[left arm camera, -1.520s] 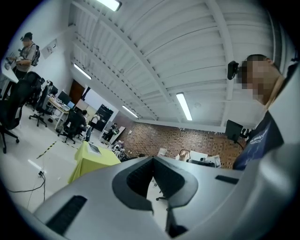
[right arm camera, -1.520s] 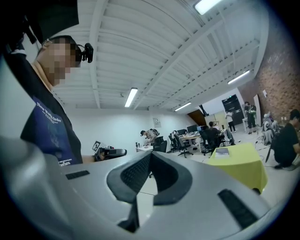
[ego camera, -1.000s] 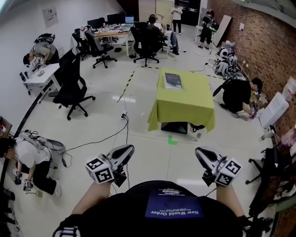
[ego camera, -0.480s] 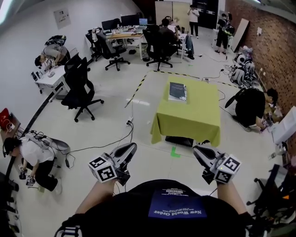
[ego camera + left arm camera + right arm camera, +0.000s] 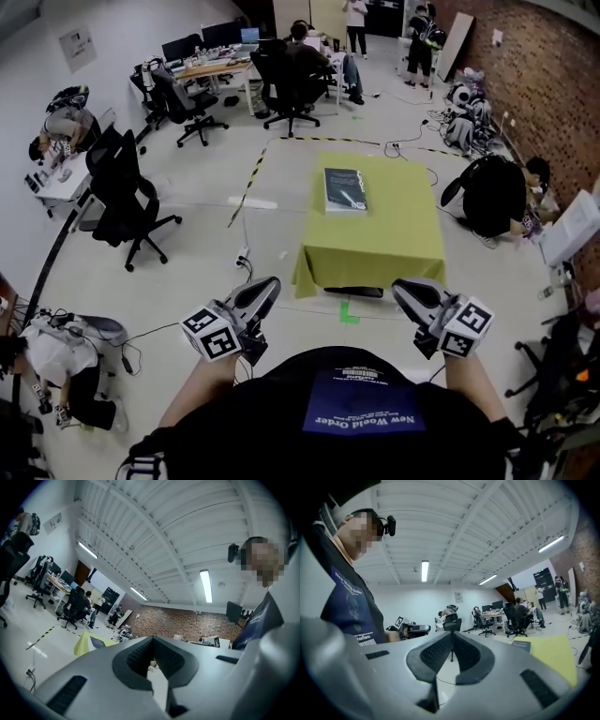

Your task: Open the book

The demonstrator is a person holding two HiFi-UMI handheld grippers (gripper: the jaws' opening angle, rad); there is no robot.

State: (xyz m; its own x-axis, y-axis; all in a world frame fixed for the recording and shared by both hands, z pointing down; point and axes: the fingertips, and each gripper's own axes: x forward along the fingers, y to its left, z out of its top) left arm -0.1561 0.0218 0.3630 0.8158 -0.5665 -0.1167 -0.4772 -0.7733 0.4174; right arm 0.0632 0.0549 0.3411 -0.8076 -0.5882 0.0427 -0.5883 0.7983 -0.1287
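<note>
Left gripper (image 5: 267, 284) & right gripper (image 5: 403, 286): jaws together, empty

Book (image 5: 344, 188) lies closed on the far-left part of the green-clothed table (image 5: 394, 234) in head view. You hold both grippers close to your body, well apart from table & book. Black office chair (image 5: 127, 192) stands off to the left.

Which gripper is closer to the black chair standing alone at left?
Left. The left gripper is right of the chair and nearer the wearer; the right gripper is farther right, before the table.
</note>
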